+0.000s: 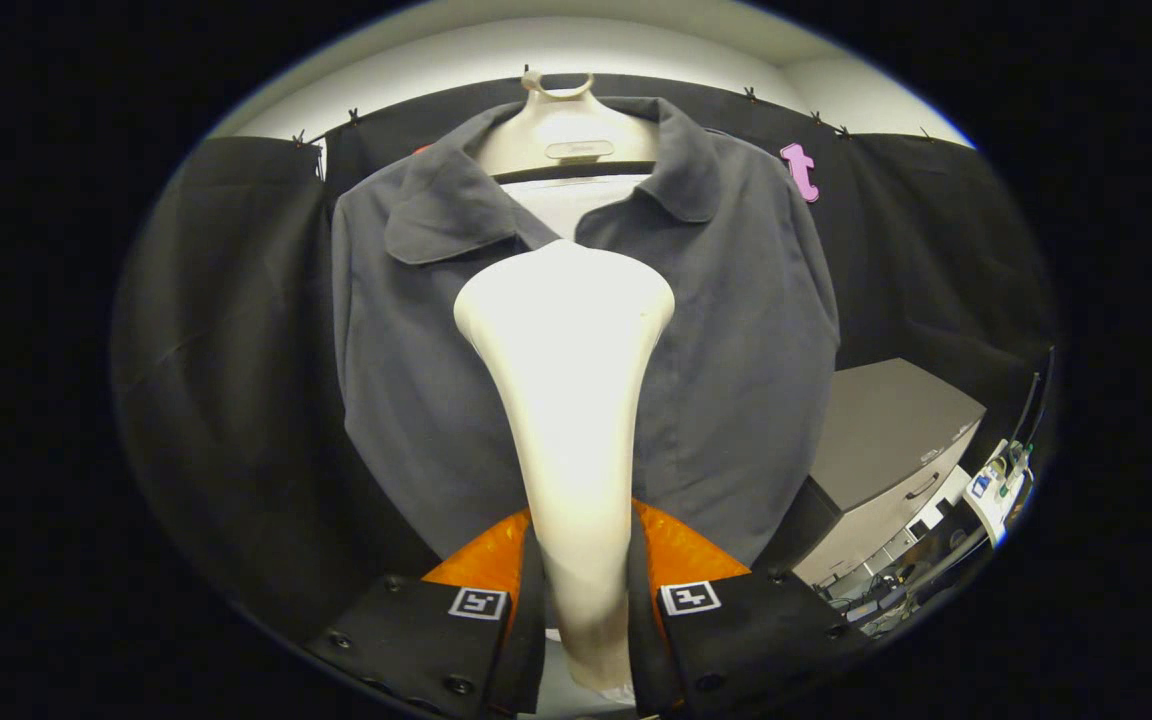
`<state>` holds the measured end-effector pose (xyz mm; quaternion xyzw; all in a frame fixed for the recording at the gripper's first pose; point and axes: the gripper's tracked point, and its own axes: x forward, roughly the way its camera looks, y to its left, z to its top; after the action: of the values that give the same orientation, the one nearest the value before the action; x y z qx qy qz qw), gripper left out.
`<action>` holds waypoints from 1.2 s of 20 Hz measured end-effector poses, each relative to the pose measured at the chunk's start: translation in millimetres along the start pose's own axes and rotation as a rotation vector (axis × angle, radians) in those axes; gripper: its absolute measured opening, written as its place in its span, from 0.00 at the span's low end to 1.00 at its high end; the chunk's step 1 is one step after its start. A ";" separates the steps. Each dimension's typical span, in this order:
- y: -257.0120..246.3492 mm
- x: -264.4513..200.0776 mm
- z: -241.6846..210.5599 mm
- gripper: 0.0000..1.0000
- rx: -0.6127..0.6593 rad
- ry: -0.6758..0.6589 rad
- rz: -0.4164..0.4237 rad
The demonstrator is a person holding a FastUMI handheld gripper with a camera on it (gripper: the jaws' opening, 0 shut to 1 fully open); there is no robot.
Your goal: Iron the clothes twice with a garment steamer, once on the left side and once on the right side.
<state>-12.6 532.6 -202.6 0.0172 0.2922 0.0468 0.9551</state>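
A dark grey collared shirt hangs on a pale hanger against the booth's black wall, its front facing me. My gripper is shut on the handle of a cream garment steamer, both fingers pressing its narrow stem. The steamer's wide head rises beyond the fingers and sits over the middle of the shirt's chest, just below the collar opening. Whether the head touches the cloth I cannot tell. The steamer hides the shirt's button line.
A grey cabinet with a drawer handle stands low to the right of the shirt. Beyond it lie cables and small devices. Black cloth hangs to the left and behind the shirt.
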 end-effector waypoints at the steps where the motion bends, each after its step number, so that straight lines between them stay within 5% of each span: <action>1: 6.7 3.6 -1.6 0.42 -0.009 0.006 0.011; 24: 17.8 54.4 -79.8 0.42 0.016 0.182 0.048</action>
<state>-13.8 556.2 -297.9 0.0274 0.3774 0.0685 0.9231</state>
